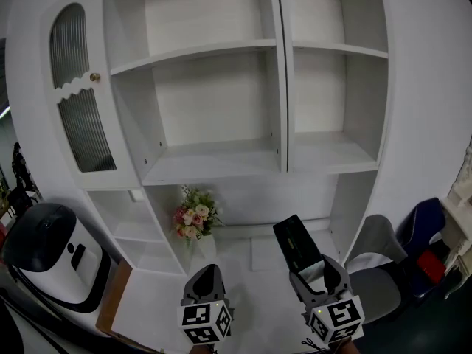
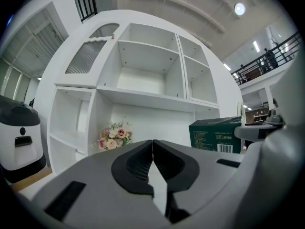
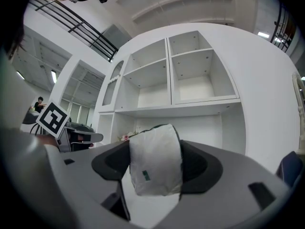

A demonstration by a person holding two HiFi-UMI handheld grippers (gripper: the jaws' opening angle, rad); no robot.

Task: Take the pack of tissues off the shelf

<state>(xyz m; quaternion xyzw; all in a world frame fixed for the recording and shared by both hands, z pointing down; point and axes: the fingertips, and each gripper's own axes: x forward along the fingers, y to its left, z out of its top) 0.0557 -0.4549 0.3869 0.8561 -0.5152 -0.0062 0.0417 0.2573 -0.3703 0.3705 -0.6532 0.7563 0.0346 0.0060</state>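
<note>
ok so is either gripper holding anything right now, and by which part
The right gripper holds the pack of tissues, clamped across its white near end; the dark green rest sticks out ahead. The left gripper is shut and empty.

Pack side: we see rows of pale print on the dark green pack of tissues [image 2: 215, 135], at three o'clock in the left gripper view, too small to read.
Barcode: a white barcode patch [image 2: 225, 148] sits at five o'clock on that face; we cannot make out its digits.
Pack end: in the right gripper view we see a small green mark [image 3: 147, 176] on white wrapping, not legible.
Marker cubes: the left cube [image 1: 206, 324] and right cube [image 1: 338, 317] carry black-and-white square patterns, no letters.
Readable words: we find none.
</note>
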